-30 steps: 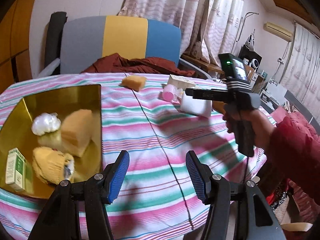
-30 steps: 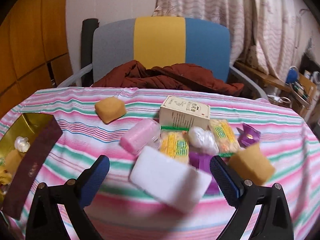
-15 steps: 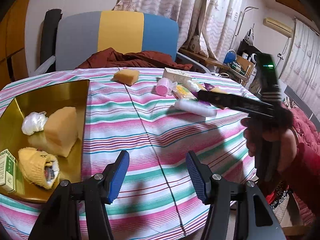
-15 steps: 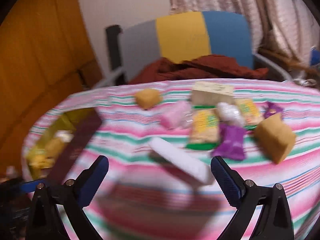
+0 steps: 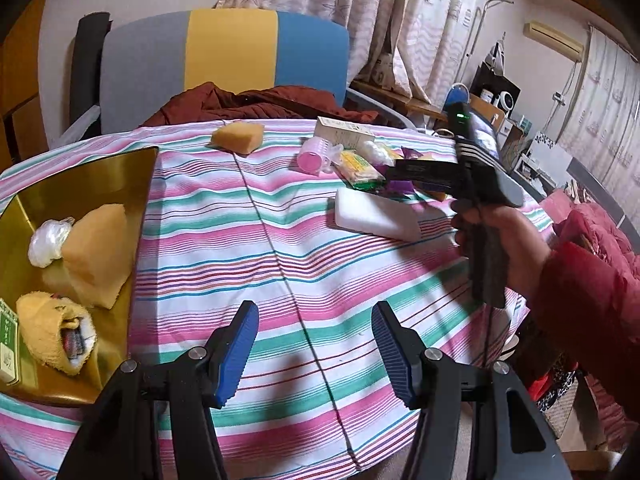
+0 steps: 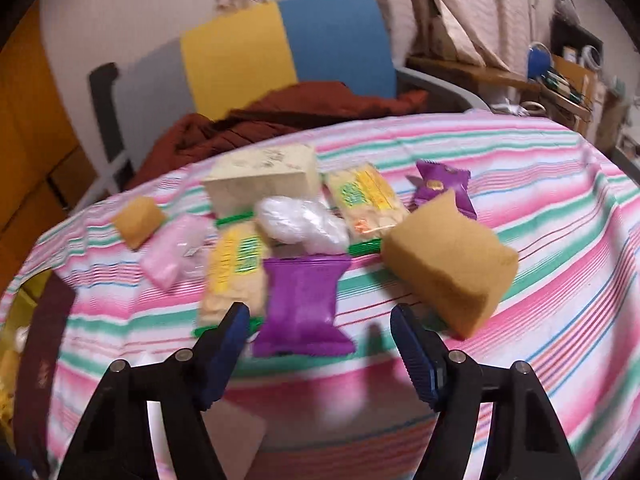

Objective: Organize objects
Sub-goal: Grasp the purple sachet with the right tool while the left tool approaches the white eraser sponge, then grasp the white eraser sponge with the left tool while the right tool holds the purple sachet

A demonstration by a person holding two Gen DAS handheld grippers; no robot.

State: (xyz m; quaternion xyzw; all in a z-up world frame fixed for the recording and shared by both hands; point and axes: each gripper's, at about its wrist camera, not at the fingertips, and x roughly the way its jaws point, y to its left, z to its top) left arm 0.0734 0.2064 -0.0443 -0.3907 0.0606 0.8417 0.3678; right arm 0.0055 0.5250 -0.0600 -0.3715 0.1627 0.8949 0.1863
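A tray (image 5: pixel 92 168) sat at the table's (image 5: pixel 280 248) left edge with a sponge (image 5: pixel 98 252) in it — the snack packets (image 6: pixel 300 300) and a box (image 6: pixel 260 178) lay clustered far right, a chair (image 5: pixel 224 64) behind.

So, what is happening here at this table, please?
A person is sorting small things from a striped tablecloth into a gold tray. The tray already holds a sponge and a yellow sock roll. The left claw hangs open and empty. The right claw is closing near a purple snack packet, not gripping it.
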